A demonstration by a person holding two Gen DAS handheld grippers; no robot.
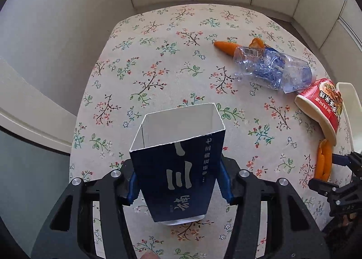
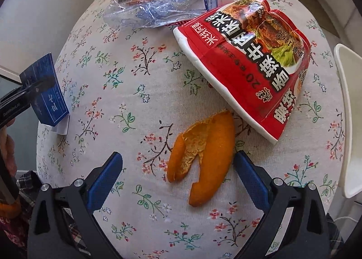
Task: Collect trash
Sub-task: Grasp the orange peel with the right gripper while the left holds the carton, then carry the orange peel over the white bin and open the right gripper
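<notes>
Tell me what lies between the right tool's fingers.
The right wrist view shows an orange peel lying on the tablecloth between the open right tool's fingers, untouched. Nothing else lies there.

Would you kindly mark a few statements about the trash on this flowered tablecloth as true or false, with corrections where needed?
1. The left gripper is shut on the dark blue open-ended cardboard box. True.
2. The right gripper holds the large piece of orange peel. False: its jaws stand open on either side of the peel, which lies on the flowered tablecloth.
3. The red instant noodle cup stands upright. False: it lies crushed on its side.
4. The crushed clear plastic bottle lies on the tablecloth beyond the noodle cup. True.
5. The bottle has a blue-tinted label. True.
</notes>
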